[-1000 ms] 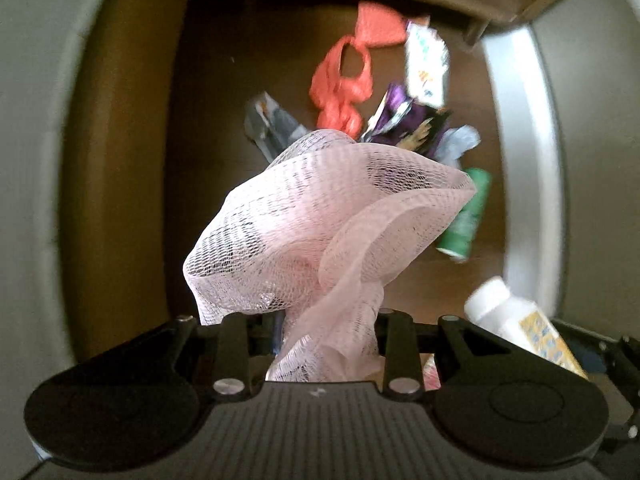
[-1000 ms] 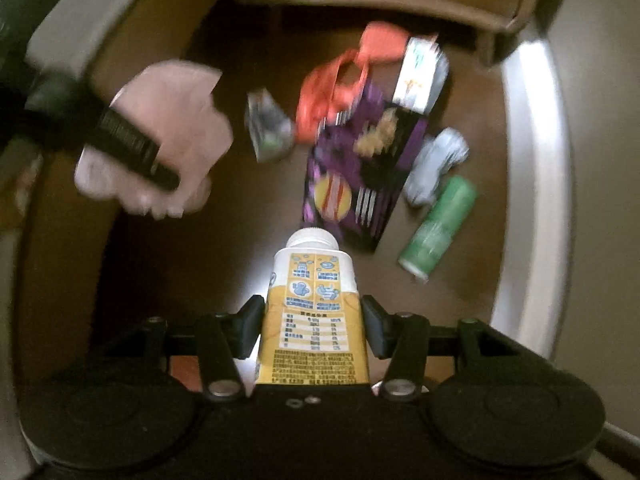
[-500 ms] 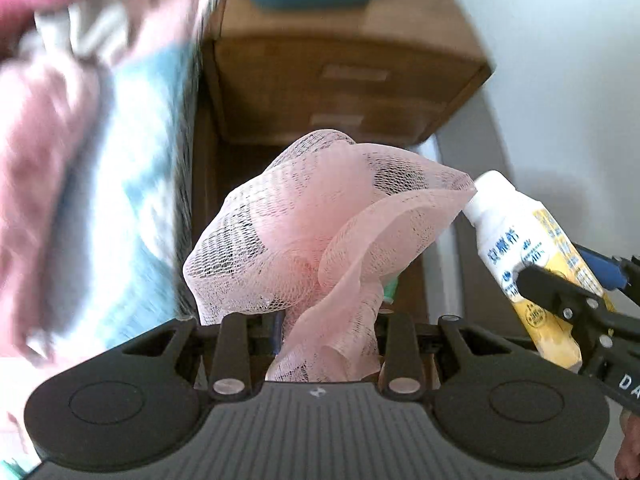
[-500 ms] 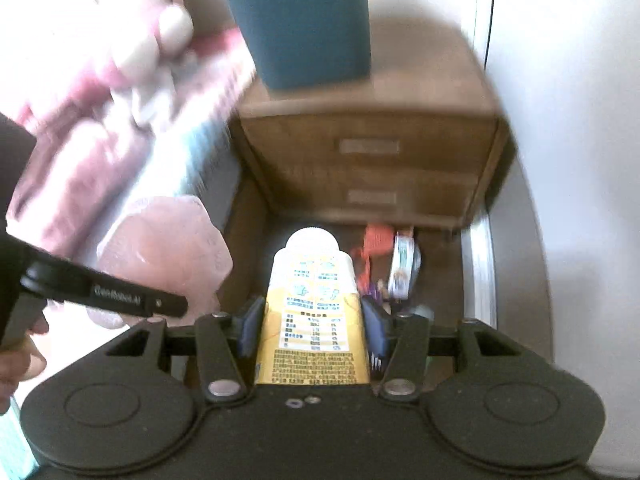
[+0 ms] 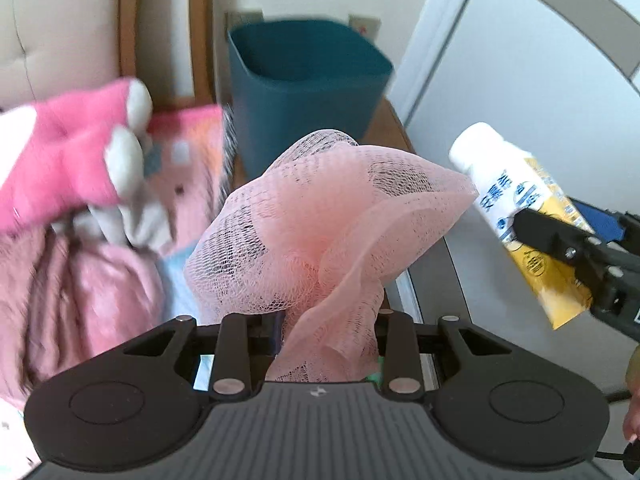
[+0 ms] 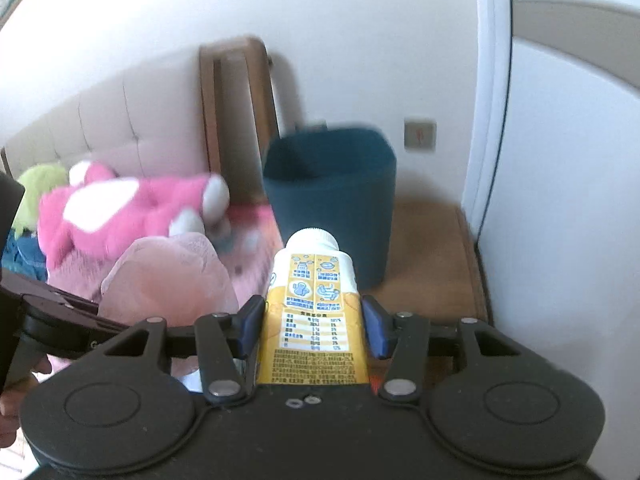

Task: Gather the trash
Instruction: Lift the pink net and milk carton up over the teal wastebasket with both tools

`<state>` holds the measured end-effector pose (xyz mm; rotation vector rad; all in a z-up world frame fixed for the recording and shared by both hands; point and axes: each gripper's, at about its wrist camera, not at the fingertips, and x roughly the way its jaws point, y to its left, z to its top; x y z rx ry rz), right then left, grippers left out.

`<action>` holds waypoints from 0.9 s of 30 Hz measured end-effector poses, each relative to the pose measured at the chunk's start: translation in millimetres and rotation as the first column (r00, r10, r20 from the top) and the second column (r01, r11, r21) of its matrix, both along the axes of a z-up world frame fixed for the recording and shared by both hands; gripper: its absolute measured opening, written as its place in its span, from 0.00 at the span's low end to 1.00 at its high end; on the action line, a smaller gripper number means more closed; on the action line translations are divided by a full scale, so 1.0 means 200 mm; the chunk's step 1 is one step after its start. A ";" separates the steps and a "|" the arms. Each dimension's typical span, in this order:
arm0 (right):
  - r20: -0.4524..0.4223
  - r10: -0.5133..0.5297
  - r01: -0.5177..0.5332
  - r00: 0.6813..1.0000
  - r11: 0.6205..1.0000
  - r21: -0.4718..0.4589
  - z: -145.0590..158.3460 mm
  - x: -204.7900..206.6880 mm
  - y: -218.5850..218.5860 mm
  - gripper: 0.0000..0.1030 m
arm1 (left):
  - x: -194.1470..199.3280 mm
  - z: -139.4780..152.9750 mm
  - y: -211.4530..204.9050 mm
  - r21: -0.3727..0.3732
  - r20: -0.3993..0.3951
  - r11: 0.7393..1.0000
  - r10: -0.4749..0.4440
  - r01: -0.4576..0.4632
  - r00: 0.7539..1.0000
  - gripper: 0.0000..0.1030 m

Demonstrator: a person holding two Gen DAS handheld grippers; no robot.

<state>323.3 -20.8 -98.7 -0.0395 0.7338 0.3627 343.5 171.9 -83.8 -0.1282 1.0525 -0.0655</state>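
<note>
My left gripper [image 5: 326, 332] is shut on a bunched pink mesh net [image 5: 328, 220], which billows up over its fingers. My right gripper [image 6: 314, 320] is shut on a yellow and white drink carton [image 6: 314, 312] with a white cap, held upright between the blue pads. A dark teal trash bin [image 5: 306, 80] stands open on a wooden nightstand [image 6: 432, 252], ahead of both grippers. In the left wrist view the carton [image 5: 516, 208] and the right gripper [image 5: 568, 248] sit at the right, beside the net. In the right wrist view the net [image 6: 168, 276] shows at the left.
A bed with pink bedding [image 5: 80, 280] and a pink plush toy [image 6: 132, 208] lies left of the bin, with a padded headboard [image 6: 120, 120] behind. White wall and a white door frame [image 6: 488, 120] close off the right side. A green plush [image 6: 40, 180] sits far left.
Both grippers have risen from the floor, where wrappers and a green can lay, up to bin height. The net and the carton came up with them. The bin's open top has come into view.
</note>
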 end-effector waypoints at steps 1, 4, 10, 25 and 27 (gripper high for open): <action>0.018 0.002 -0.002 1.000 1.000 -0.001 0.04 0.02 0.01 0.50 | 0.02 0.06 0.02 0.006 0.011 1.000 0.006 -0.006 1.000 0.29; 0.063 0.016 -0.016 0.998 1.000 0.001 0.13 0.14 0.05 0.50 | 0.13 0.18 0.03 0.019 0.035 1.000 0.019 -0.019 0.999 0.29; 0.107 0.038 -0.035 0.994 0.999 -0.022 0.20 0.40 0.13 0.50 | 0.46 0.33 -0.02 0.076 0.057 0.997 0.024 -0.028 0.998 0.30; -0.024 0.176 -0.177 0.984 0.964 -0.199 -0.11 1.44 0.32 0.50 | 1.65 -0.03 -0.09 0.108 -0.122 0.987 0.136 -0.123 0.983 0.30; -0.054 0.200 -0.207 0.978 0.953 -0.221 -0.17 1.53 0.35 0.50 | 1.74 -0.12 -0.10 0.113 -0.164 0.986 0.139 -0.121 0.977 0.30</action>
